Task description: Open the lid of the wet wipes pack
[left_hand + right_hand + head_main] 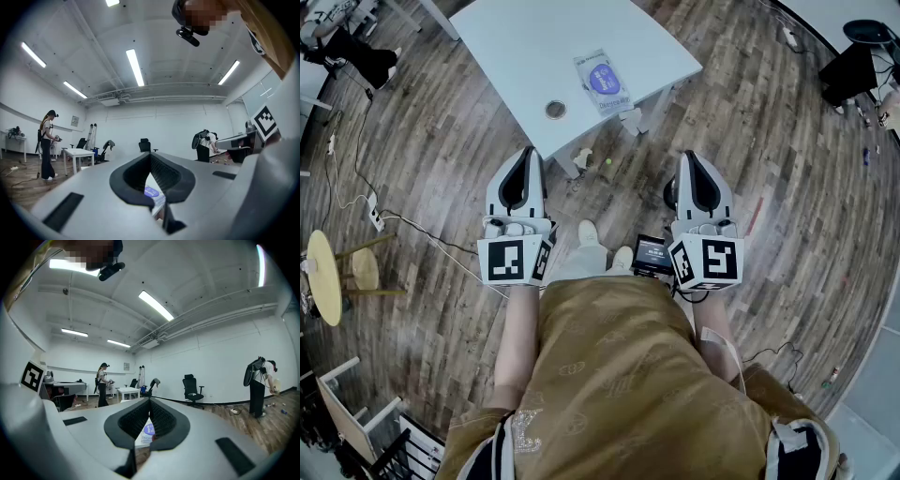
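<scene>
Pack of wet wipes [605,82] flat on white table [506,47], well ahead, long axis running roughly away. Left gripper [523,161] and right gripper [692,164] both closed, empty (pack centred between them, neither clearly nearer).

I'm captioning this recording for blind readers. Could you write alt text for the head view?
Seen from above, a person holds the left gripper and the right gripper side by side over a wooden floor, both shut and empty, short of a white table. A wet wipes pack lies flat on the table, untouched, and its lid looks closed.
</scene>
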